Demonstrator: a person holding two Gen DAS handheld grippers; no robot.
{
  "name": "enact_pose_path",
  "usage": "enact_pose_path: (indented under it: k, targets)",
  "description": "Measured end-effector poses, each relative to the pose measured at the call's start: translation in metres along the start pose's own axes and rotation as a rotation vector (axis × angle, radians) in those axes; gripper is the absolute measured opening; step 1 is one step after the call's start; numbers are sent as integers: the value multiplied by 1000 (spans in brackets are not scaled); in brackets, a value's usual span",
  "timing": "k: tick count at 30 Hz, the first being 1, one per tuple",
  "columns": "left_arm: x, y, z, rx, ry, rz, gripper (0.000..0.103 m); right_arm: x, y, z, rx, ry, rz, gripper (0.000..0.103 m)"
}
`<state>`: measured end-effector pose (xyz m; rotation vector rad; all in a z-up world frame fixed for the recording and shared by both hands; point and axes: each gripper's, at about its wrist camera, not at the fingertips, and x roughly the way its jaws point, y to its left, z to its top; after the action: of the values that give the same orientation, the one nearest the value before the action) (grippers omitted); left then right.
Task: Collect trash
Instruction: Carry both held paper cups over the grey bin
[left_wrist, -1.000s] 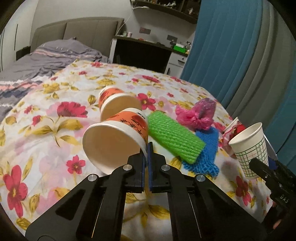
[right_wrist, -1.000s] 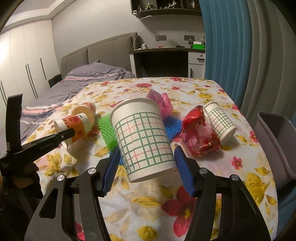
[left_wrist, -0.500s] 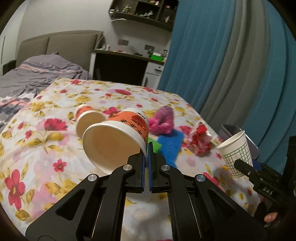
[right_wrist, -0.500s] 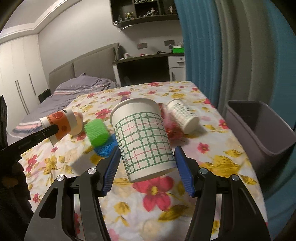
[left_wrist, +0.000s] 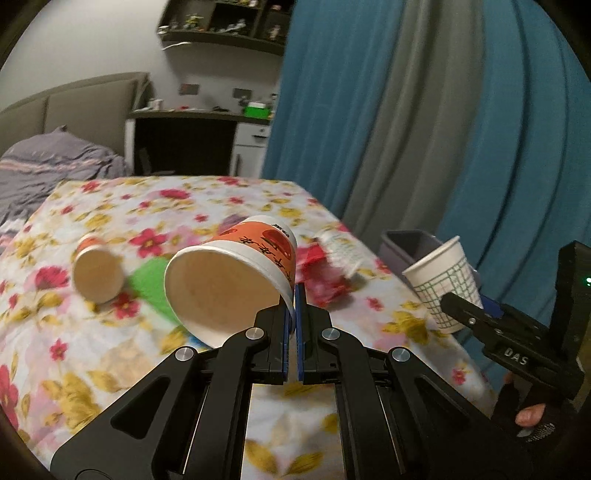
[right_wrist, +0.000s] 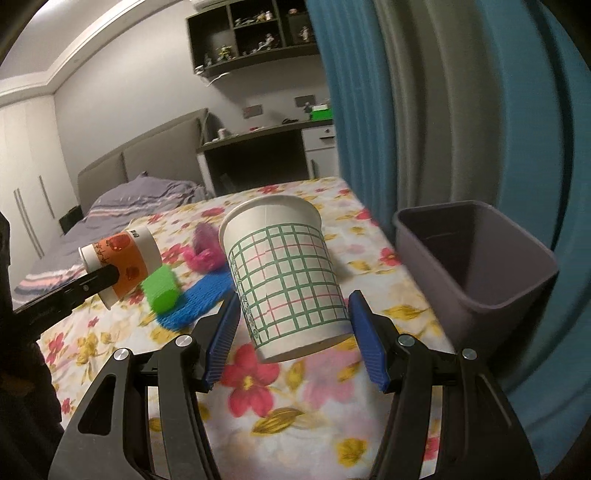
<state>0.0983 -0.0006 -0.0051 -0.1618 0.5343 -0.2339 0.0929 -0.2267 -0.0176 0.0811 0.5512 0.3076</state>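
Bedside bin's (right_wrist: 476, 258) inside, seemingly bare, shows only rightward; tools (left_wrist: 294, 306) (right_wrist: 293, 321) grip cups (left_wrist: 236, 273) (right_wrist: 284, 273).

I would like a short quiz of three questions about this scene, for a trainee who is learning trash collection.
1. True or false: the left gripper pinches the orange cup by its rim.
2. Which cup does the right gripper hold? A) the checked cup B) an orange cup C) none
3. Fill in: the grey bin stands beside the bed, in front of the ____ curtain.

Key: 1 true; 2 A; 3 blue.
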Motion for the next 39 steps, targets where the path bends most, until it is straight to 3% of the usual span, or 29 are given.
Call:
enact_pose_path:
  k: [8,17,25,39]
  targets:
    - [34,-69,25,105,5,-132,2,-15,-57,22,58,-63,-127,59]
    - [103,-153,51,166,54,-292,2,-10,-125,35,140,-85,-276,59]
    - [164,-197,57,224,102,-312,2,9,-157,35,183,-62,-340,59]
    - [225,-220,51,206,190,-350,2,27,-187,26,232,-13,-364,59]
